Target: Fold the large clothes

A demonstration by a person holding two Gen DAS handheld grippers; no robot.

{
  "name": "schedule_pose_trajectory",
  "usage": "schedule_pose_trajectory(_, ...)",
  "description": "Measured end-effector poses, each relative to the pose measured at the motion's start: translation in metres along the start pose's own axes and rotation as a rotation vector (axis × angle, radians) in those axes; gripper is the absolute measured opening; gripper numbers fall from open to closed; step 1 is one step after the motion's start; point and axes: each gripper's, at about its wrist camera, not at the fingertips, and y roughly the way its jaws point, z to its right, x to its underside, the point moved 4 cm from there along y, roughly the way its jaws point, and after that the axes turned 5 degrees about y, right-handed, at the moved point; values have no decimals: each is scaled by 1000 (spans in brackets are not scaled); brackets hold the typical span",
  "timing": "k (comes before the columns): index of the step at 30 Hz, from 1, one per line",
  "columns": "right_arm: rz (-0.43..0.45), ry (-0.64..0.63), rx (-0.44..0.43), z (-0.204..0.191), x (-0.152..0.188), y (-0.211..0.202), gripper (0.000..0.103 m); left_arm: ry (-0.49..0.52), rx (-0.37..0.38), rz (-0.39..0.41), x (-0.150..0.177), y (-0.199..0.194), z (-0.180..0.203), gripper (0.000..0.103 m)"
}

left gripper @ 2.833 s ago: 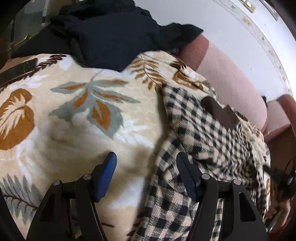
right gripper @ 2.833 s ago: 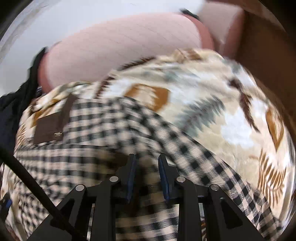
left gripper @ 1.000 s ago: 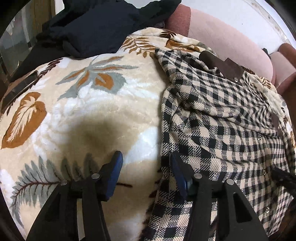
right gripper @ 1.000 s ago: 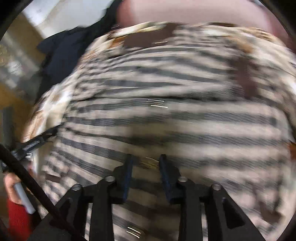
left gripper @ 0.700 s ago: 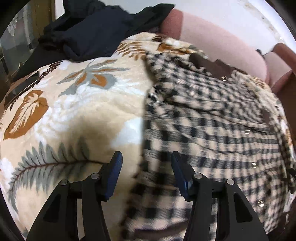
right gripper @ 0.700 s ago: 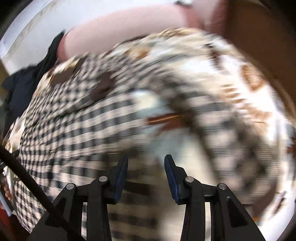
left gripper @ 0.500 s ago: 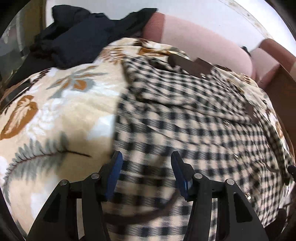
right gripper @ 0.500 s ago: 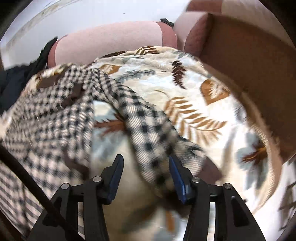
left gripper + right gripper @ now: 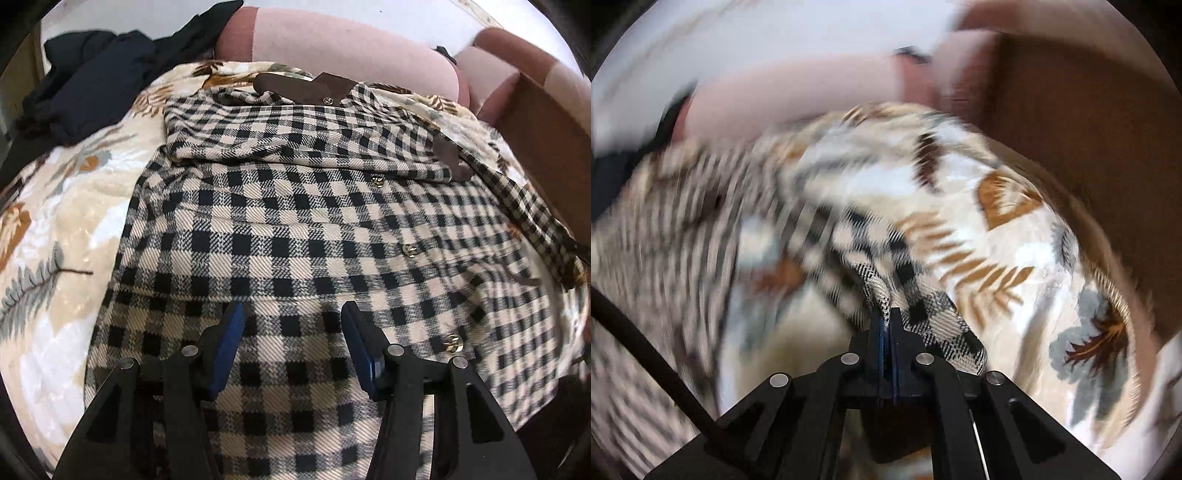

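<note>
So far the checked shirt (image 9: 295, 229) lies spread on the leaf-print blanket (image 9: 62, 229), unfolded; right gripper (image 9: 886, 321) jaws pinch its sleeve, left gripper (image 9: 291, 332) jaws spread, empty.

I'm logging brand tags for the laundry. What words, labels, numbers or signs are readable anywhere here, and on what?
None can be read.
Checked shirt: no tag or label shows.
Its metal buttons: embossing too small to read.
Leaf-print blanket: pattern only, no lettering.

We see: shirt (image 9: 295, 229) black-and-cream check, brown collar; blanket (image 9: 62, 236) cream, rust and grey leaves; pink cushion (image 9: 332, 44); dark navy garment (image 9: 96, 81).
</note>
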Motion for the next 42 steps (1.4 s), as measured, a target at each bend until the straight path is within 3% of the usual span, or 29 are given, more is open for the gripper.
schedule_pose_trajectory(3,38,247,31,48,-28,16,3,-43,29,-4,-4,-7,-2,53)
schedule_pose_trajectory(7,77,451,169,108,-29,26,19,-53,33,8,-11,-19,5,53)
schedule_pose_trajectory(9,76,523,153,129,-24,22,27,-49,41,11,-15,-23,10,53)
schedule_pose_trajectory(11,75,570,80,139,-23,16,36,-39,52,15,-19,-25,18,53)
schedule_pose_trajectory(14,68,525,-1,132,-18,4,48,-19,69,19,-26,-24,34,53)
schedule_pose_trajectory(17,55,416,-58,110,-14,-7,51,-4,93,15,-28,-21,53,53)
schedule_pose_trajectory(19,76,262,-28,83,-10,-22,58,6,112,5,-27,-17,64,53)
schedule_pose_trajectory(22,88,31,68,46,1,-31,60,26,125,-14,-23,-11,76,53)
schedule_pose_trajectory(25,29,-111,184,25,15,-12,60,32,129,-24,-19,-9,81,53)
schedule_pose_trajectory(26,4,-136,219,24,22,-7,55,31,131,-25,-18,-9,81,53)
schedule_pose_trajectory(27,-12,-149,246,26,28,-6,42,30,133,-26,-17,-9,81,53)
schedule_pose_trajectory(28,-31,-144,237,27,29,-2,0,31,135,-26,-17,-10,81,53)
schedule_pose_trajectory(29,-40,-121,212,29,27,-2,3,33,134,-24,-17,-12,81,53)
schedule_pose_trajectory(31,28,-53,141,35,10,-15,2,37,133,-24,-18,-13,82,53)
schedule_pose_trajectory(35,134,133,101,67,-38,-22,2,47,120,-27,-20,-15,83,53)
schedule_pose_trajectory(39,149,305,187,115,-58,-2,2,51,111,-26,-21,-15,86,53)
schedule_pose_trajectory(42,84,386,268,149,-50,19,13,49,112,-36,-20,-11,89,53)
